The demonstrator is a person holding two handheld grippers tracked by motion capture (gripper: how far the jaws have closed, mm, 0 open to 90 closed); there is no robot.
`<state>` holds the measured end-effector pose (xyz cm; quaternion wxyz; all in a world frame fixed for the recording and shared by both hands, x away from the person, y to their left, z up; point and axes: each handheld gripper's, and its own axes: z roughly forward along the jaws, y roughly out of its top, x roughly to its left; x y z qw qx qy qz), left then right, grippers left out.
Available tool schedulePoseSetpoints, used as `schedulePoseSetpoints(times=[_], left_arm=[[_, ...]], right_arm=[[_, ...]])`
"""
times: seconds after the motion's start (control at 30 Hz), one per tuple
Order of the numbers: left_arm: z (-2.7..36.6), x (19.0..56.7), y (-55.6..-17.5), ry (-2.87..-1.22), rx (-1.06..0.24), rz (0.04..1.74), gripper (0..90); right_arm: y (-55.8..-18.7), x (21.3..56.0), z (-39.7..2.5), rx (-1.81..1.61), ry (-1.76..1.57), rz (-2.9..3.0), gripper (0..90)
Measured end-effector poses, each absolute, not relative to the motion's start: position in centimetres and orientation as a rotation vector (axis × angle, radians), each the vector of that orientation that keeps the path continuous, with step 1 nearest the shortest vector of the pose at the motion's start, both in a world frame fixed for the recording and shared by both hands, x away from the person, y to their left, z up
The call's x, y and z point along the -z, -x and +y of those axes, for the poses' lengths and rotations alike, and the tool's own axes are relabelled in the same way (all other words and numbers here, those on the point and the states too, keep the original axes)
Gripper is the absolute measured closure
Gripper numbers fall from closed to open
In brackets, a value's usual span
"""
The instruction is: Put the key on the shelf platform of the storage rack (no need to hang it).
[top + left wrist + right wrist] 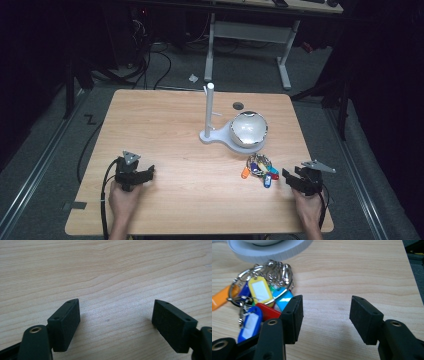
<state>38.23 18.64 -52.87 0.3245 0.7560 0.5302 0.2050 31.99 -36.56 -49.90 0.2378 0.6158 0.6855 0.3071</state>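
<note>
Seen from above: a light wooden desk (165, 130) with a white stand (209, 120) near its middle, made of an upright post on a flat base. On the right part of that base, a shiny round bowl (248, 129), tipped toward the camera; contents impossible to tell through the glare.

Just in front of the bowl, toward the right front of the desk, a bunch of keyrings (259, 167) with coloured plastic tags lying flat on the wood: orange, blue, yellow, red and light blue tags (259, 290) on metal rings.

Right gripper (295, 178) held low at the right front edge, just beside the keyrings, jaws spread apart with bare wood between them; in its own view the left jaw close against the tags, touching or not unclear.

Left gripper (142, 175) resting at the left front, well apart from the keyrings, jaws spread wide over bare wood, holding nothing.
</note>
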Motion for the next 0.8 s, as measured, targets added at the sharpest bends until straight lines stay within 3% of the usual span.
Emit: schedulePoseSetpoints(times=[0.8], left_arm=[[18.6,52.9,-38.2,-1.983,-0.538,1.39,23.1]], right_arm=[[-32.6,46.6,-33.1,-0.921,-1.543,1.995,44.8]])
